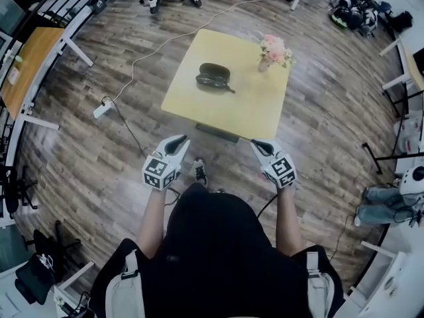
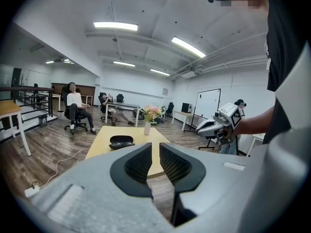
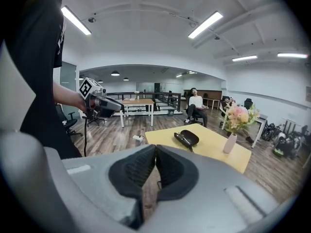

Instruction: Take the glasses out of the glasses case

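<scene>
The person stands back from the table (image 1: 199,108), a gripper in each hand held at waist height, both short of the table's near edge. The left gripper (image 1: 179,142) has its jaws a narrow slit apart, with nothing between them. The right gripper (image 1: 260,144) has its jaws pressed together at the tips, also with nothing between them.

The case (image 1: 213,73) lies on the yellow tabletop, well apart from both grippers, roughly midway between them and further out. It is black and looks to be lying open. The glasses (image 1: 212,81) sit inside it on the side nearer the person, and one temple pokes out over the tabletop towards the person's right. From the left gripper view the case (image 2: 121,141) shows just left of the jaw tips and above them. From the right gripper view it (image 3: 188,138) sits to the right of the tips.

A vase (image 1: 265,63) of pink flowers stands near the table's far right corner, apart from the case. A white cable (image 1: 142,58) trails across the wooden floor to the left of the table. Someone sits on an office chair (image 2: 73,114) further down the room.
</scene>
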Motion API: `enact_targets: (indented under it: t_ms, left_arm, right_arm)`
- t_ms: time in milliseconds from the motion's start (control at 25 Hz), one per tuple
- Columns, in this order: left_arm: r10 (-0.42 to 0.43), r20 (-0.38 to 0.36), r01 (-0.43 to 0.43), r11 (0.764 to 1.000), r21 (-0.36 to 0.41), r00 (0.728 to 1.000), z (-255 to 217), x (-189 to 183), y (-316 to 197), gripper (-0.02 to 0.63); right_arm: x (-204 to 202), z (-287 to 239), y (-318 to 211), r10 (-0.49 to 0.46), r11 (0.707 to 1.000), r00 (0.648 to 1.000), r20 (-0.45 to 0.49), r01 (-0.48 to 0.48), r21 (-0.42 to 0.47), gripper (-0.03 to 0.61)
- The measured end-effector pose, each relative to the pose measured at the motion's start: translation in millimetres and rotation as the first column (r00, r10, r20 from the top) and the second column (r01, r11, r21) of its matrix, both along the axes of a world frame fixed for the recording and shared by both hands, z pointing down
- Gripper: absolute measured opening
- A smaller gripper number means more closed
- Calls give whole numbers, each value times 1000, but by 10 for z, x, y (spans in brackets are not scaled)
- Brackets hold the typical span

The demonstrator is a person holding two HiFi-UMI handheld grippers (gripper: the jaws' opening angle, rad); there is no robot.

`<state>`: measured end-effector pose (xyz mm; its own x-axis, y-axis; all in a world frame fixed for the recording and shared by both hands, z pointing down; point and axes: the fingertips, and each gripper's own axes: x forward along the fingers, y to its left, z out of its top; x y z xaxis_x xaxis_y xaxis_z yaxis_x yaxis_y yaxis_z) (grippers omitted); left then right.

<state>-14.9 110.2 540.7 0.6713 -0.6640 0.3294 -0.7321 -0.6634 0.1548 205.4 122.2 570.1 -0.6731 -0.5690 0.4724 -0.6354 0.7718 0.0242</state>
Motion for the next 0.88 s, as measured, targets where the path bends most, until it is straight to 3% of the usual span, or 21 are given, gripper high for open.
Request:
enact_targets:
  t_ms: [880]
  left_arm:
    - [54, -3, -55, 998, -11, 999, 111, -441, -1169, 58]
  right_arm:
    - [-523, 165, -1066, 19, 1000, 999, -40, -19, -21, 5]
